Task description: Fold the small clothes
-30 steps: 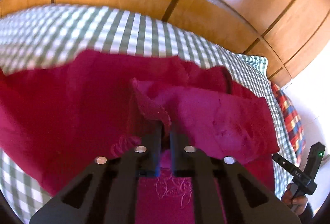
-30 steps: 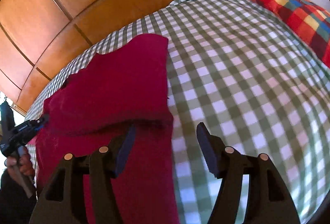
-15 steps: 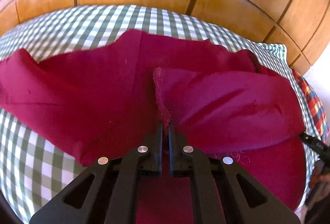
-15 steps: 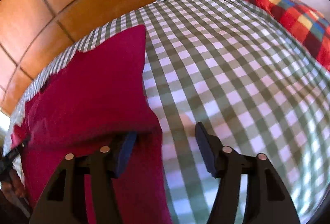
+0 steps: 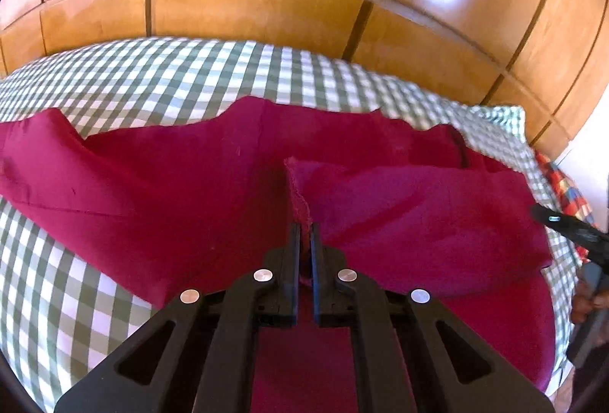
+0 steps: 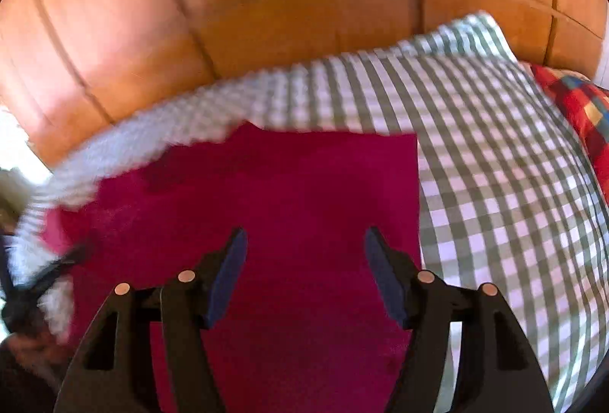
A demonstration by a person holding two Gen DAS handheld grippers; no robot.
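- Cloth point(image 5: 190, 192), dark red, lies spread across the checked bed point(image 5: 171, 78), partly folded
- left gripper point(image 5: 304, 234) pinches its folded edge tight
- right gripper point(image 6: 304, 241) hangs spread wide above it, empty

**A:** How's my feed looking on your end?

**B:** Bright and warm. On my left wrist view I get two blown-out glare patches on the wooden panels point(image 5: 266, 5), high up, so light strikes the glossy wood from in front. The checked sheet point(image 5: 160, 78) is sharp in the middle, slightly soft along its far edge.

**A:** And my right wrist view?

**B:** Smeared. The wooden panels point(image 6: 266, 13) and the far edge of the checked sheet point(image 6: 495, 165) are streaked sideways with motion blur; the left side washes out to white. The red cloth point(image 6: 304, 203) reads oversaturated.

**A:** Distortion?

**B:** Strong fisheye bending in both, with dark vignetted corners.
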